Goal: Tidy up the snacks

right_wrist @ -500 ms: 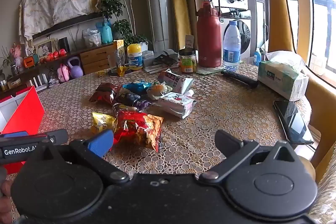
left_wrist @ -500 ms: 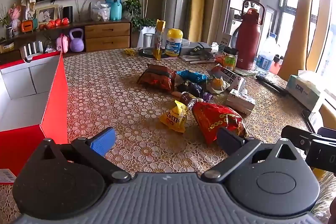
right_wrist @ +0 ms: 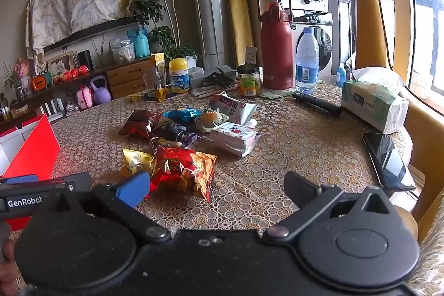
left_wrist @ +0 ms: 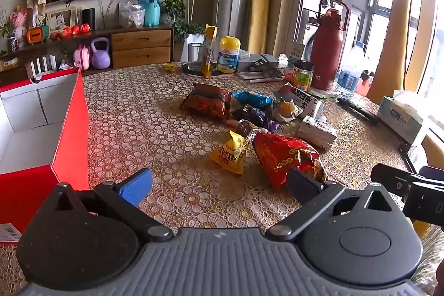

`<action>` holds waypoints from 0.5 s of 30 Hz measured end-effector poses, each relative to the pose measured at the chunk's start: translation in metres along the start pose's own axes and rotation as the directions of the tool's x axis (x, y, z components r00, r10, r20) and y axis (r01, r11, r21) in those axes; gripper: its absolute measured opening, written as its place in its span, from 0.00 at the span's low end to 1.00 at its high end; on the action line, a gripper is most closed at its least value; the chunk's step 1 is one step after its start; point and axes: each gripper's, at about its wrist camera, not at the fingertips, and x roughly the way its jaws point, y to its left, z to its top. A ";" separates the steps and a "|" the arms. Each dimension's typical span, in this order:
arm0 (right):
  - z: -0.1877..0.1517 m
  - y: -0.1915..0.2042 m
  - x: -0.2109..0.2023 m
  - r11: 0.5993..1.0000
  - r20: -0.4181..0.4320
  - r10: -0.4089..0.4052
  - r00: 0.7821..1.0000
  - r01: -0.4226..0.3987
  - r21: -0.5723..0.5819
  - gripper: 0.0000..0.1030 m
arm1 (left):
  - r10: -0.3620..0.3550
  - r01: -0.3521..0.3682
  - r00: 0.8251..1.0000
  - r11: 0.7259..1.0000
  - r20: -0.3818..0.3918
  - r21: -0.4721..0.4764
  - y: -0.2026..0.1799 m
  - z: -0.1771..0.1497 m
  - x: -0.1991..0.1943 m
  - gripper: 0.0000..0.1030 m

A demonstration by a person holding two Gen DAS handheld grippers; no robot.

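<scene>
Snack packets [left_wrist: 260,126] lie clustered at centre frame on a lace-patterned table [left_wrist: 144,113]. An open red box [left_wrist: 41,135] stands at left, while the left gripper [left_wrist: 219,185] spreads wide in the foreground.

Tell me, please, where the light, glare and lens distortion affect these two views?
Left wrist view: daylight blows out the window at the right edge, the open red cardboard box casts a red glow on the patterned tablecloth, and fisheye bends the verticals. Right wrist view: the window is overexposed too, the black smartphone screen reflects light, and the corners vignette dark.
</scene>
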 end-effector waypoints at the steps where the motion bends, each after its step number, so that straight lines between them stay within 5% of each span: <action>1: 0.000 0.000 0.000 1.000 0.000 0.000 1.000 0.000 -0.001 1.00 | 0.000 0.000 1.000 1.000 0.000 0.000 0.001 0.000 0.001 1.00; 15: -0.001 0.000 0.000 1.000 -0.003 0.001 1.000 -0.001 0.001 1.00 | 0.002 -0.002 1.000 1.000 -0.002 0.003 0.000 0.000 0.001 1.00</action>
